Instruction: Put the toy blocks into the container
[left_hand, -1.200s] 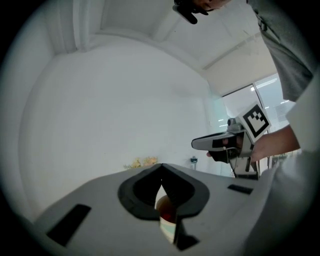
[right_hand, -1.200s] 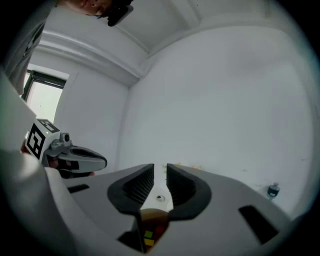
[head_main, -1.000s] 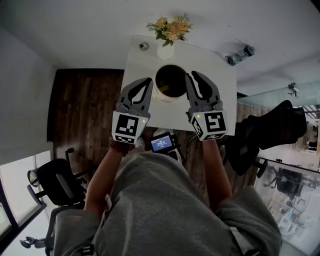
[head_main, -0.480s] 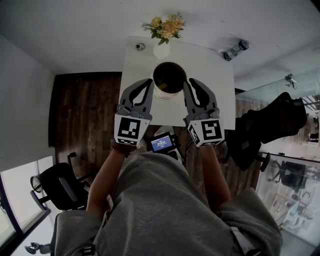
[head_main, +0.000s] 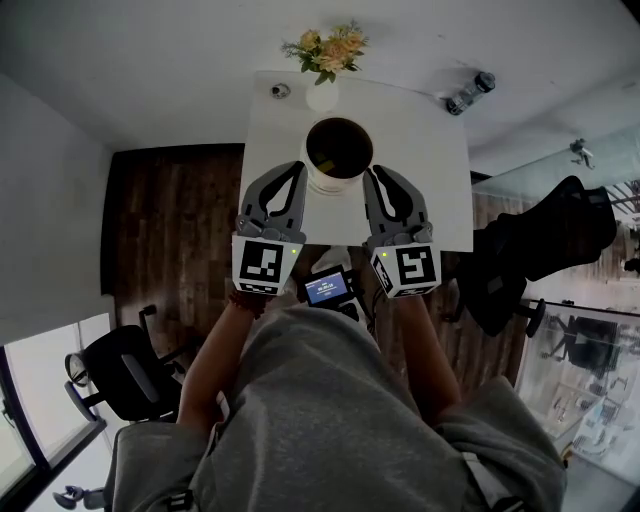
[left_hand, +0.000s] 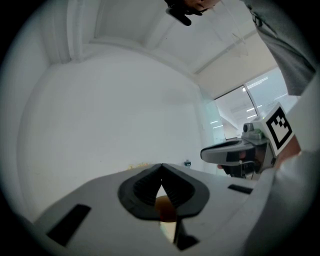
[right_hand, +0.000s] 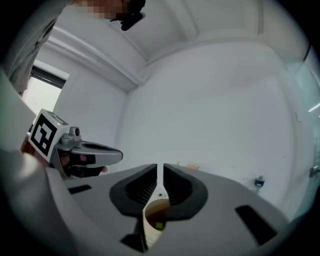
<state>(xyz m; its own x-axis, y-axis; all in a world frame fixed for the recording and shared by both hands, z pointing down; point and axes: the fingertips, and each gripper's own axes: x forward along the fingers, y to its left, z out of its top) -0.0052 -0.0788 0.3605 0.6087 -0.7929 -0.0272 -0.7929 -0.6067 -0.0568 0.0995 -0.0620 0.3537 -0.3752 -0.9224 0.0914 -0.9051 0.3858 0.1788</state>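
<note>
White table (head_main: 430, 170) below you, with the container (head_main: 330, 186) flanked by both empty grippers.
Your left gripper (head_main: 296, 166) sits just beside the container's left wall with its jaws closed tip to tip on nothing. Your right gripper (head_main: 376, 172) is just beside the right wall. Its jaws have just been closing and now stand a thin slit apart, with nothing between them. Through that slit you can see a small green block (right_hand: 158, 226) lying inside the container. No loose blocks show on the table, only a vase of flowers (head_main: 322, 95) and a dumbbell (head_main: 470, 90) at the far edge. The loading step looks finished, so your next move is probably to draw both grippers back without nudging the container.
</note>
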